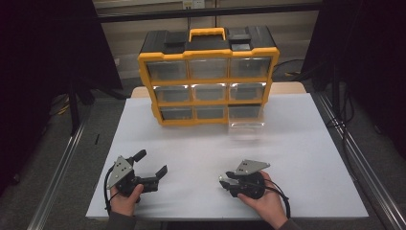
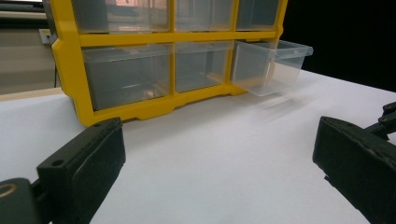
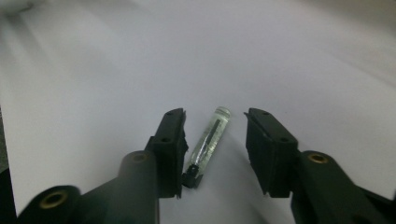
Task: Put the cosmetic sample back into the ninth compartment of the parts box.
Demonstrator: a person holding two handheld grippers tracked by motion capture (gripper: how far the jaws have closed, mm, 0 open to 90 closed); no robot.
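A small clear vial point(image 3: 211, 137) with a black cap lies flat on the white table between the jaws of my right gripper point(image 3: 215, 133). The jaws stand open on either side of it; the left jaw is close to the cap end. In the high view the right gripper point(image 1: 225, 181) rests low at the table's front right, pointing left. My left gripper point(image 1: 152, 162) is at the front left, jaws spread wide with nothing between them point(image 2: 219, 154). It faces the yellow and black drawer organizer point(image 1: 208, 100).
The organizer point(image 2: 140, 109) stands at the table's back centre with clear drawers in three rows. Its bottom right drawer point(image 1: 245, 120) is pulled out over the table point(image 2: 273, 63). White tabletop point(image 1: 287, 158) spreads between the grippers and the organizer. Metal rails run along both table sides.
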